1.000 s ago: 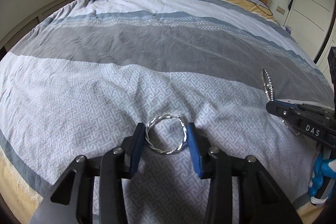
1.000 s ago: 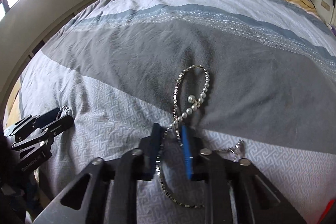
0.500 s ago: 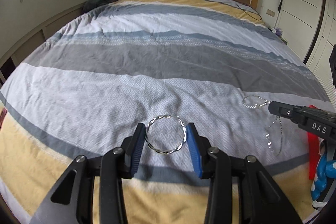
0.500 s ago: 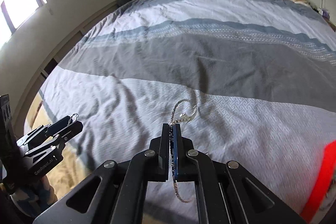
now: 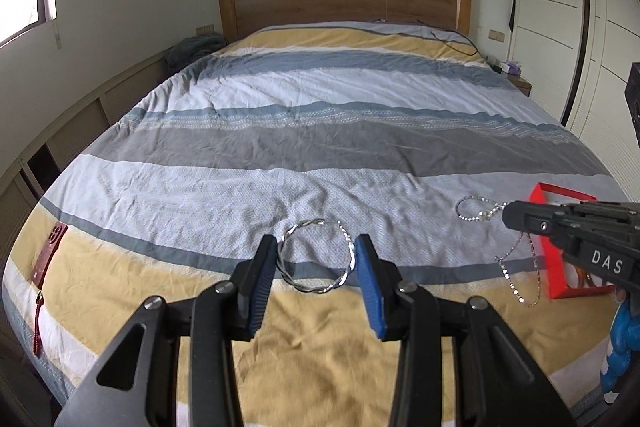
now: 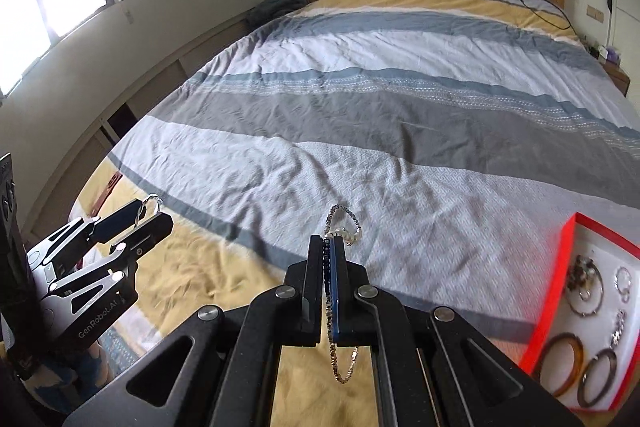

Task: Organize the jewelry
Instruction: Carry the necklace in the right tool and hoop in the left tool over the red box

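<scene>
**Chain pinched, bangle gripped above the bed**

The right gripper has its jaws clamped on a beaded chain, which loops past the tips and dangles below them. At left, the left gripper holds a twisted bangle. Both hang over the striped bedspread. A red tray of bracelets lies at lower right.

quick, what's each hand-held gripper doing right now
left hand-held gripper: closed on the twisted silver bangle, lifted off the bed.
right hand-held gripper: shut on the beaded chain, which dangles below.
</scene>
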The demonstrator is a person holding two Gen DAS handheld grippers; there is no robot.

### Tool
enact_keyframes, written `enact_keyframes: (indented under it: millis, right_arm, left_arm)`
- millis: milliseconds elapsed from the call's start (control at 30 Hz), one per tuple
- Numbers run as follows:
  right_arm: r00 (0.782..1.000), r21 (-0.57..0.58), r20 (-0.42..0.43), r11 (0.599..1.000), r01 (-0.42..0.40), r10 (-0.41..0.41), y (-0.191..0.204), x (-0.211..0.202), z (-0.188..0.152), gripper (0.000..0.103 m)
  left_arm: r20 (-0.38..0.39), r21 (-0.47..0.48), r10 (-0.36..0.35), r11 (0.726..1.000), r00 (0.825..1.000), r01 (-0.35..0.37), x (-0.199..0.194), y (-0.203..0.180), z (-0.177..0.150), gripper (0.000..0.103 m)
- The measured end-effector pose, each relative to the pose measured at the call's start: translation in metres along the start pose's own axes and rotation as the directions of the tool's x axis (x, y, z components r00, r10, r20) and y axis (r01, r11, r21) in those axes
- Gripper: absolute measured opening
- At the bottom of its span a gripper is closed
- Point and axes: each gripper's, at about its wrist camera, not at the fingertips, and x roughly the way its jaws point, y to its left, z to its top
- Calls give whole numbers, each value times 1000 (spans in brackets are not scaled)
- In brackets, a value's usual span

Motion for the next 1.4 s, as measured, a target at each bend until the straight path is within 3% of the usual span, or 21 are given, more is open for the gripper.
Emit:
enact_keyframes:
  millis: [800, 1400]
  right_arm:
    - [997, -38, 71, 999, 30, -27, 41, -105, -58, 3]
    - [991, -13, 130, 999, 45, -43, 26, -170, -99, 3]
  left_arm:
    - [122, 39, -24, 999, 992, 20, -109, -13, -23, 37]
    - [165, 92, -32, 996, 986, 17, -165, -46, -38, 37]
